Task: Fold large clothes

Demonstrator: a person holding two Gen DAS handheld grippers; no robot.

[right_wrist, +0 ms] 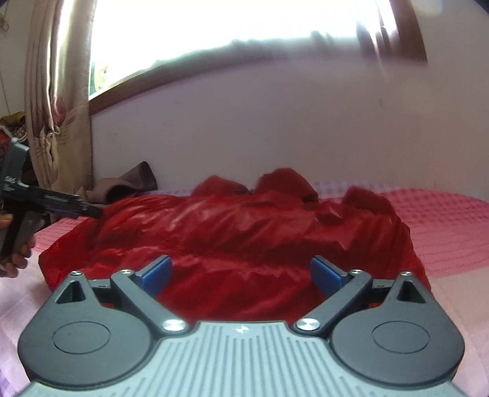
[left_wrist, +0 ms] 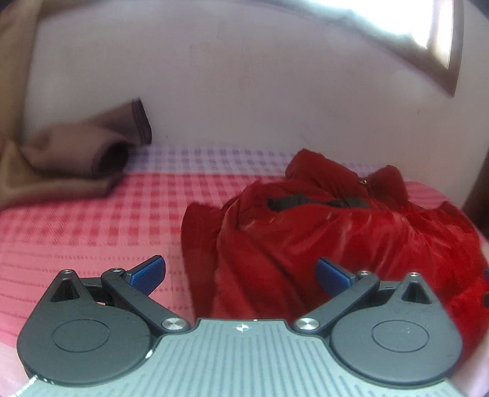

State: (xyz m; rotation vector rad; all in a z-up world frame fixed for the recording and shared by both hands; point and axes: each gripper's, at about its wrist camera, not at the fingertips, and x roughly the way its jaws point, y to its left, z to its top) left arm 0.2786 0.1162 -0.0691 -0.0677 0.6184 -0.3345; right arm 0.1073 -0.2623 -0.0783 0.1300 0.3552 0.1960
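Note:
A shiny red puffer jacket lies crumpled on the pink checked bed; a dark lining strip shows near its top. My left gripper is open and empty, just short of the jacket's left edge. In the right wrist view the jacket spreads wide across the bed. My right gripper is open and empty, its fingers over the jacket's near edge. The left gripper also shows in the right wrist view, held at the jacket's far left corner.
A brown garment lies at the back left of the bed against the pale wall; it also shows in the right wrist view. A patterned curtain hangs at the left beside a bright window.

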